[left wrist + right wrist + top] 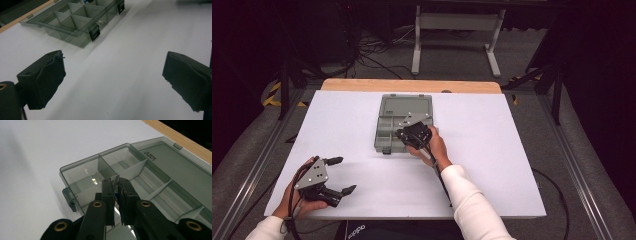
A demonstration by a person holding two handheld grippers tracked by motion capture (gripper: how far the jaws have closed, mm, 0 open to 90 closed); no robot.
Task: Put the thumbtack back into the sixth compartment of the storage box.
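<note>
A grey see-through compartment box lies open in the middle of the white table, with its lid flat behind it. My right gripper hangs over the box's front compartments. In the right gripper view its jaws are pressed together on a small blue piece, most of which is hidden. Dividers and a black latch show below it. My left gripper rests at the table's front left, jaws wide apart with nothing between them. The box lies farther off in that view.
The white table sheet has a wooden edge at the far side. A white table frame and cables stand on the floor beyond. Metal rails run along both sides.
</note>
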